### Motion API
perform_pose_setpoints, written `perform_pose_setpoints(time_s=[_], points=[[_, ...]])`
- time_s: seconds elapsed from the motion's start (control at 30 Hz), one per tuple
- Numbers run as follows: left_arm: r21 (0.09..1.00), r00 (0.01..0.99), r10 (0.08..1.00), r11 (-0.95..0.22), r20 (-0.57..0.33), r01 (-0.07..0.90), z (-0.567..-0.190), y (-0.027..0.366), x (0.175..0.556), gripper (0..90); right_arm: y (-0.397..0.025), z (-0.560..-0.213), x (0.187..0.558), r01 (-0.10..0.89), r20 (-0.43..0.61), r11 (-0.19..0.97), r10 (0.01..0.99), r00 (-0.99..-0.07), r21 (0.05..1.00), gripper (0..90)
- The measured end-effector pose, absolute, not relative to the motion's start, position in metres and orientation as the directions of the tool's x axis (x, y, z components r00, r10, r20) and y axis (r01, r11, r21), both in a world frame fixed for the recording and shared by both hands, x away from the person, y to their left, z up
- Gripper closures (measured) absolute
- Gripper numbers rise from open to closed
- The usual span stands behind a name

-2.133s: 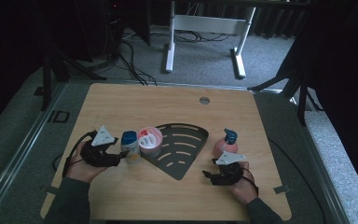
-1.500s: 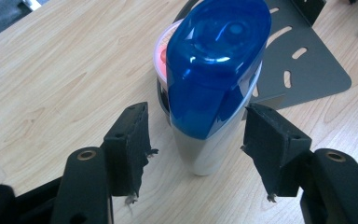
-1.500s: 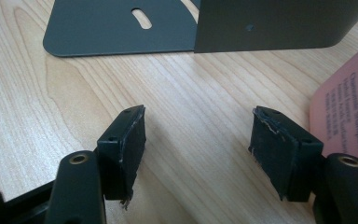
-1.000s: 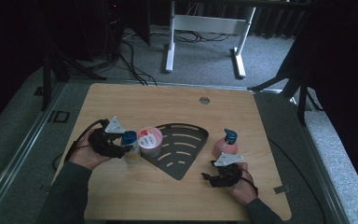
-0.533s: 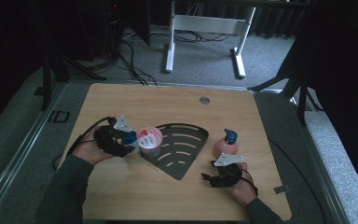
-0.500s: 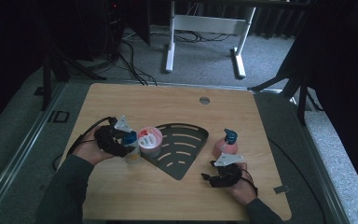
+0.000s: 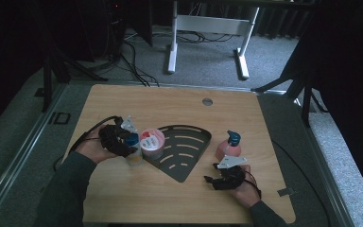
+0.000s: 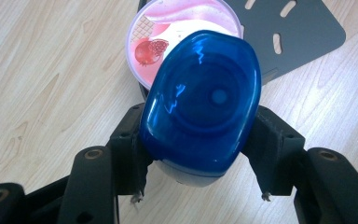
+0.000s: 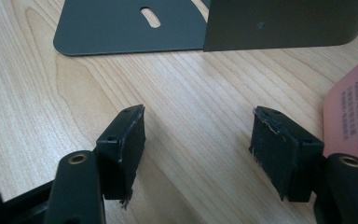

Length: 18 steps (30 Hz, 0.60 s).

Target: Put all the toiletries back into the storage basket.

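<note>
A small bottle with a blue cap (image 7: 133,150) (image 8: 200,100) stands upright on the wooden table (image 7: 179,106), just left of a pink strawberry tub (image 7: 152,143) (image 8: 168,37). My left gripper (image 7: 128,148) (image 8: 200,147) reaches it from the left, with both jaws pressed against the bottle's sides below the cap. My right gripper (image 7: 210,180) (image 9: 198,140) rests low on the table at the front right, open, with only bare wood between its pads. A pink pump bottle (image 7: 229,146) (image 9: 354,102) stands just behind and right of it.
A dark fan-shaped slotted tray (image 7: 182,150) (image 8: 289,32) (image 9: 135,23) lies flat in the table's middle, between the tub and the pump bottle. A round grommet (image 7: 207,101) sits near the far edge. Cables trail from both grippers.
My left gripper has moved right, from the table's left side up to the blue-capped bottle, and now has its jaws around it. The right gripper has stayed put.
</note>
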<state>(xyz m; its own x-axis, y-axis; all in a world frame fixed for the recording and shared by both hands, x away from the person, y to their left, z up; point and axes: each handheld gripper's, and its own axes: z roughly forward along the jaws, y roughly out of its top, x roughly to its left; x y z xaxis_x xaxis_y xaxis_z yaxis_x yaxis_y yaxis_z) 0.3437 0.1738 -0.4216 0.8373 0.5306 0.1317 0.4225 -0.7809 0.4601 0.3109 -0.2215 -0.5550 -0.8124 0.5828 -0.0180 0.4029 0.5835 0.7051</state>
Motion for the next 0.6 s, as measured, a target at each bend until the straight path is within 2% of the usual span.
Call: perform_pose_setpoints(time_s=[0.6], points=[[0.363, 0.87, 0.477, -0.838, 0.125, 0.407, -0.428, 0.162, 0.355, 47.0, -0.222, -0.556, 0.311, 0.402, -0.009, 0.581, 0.576, -0.817, 0.708, 34.7]])
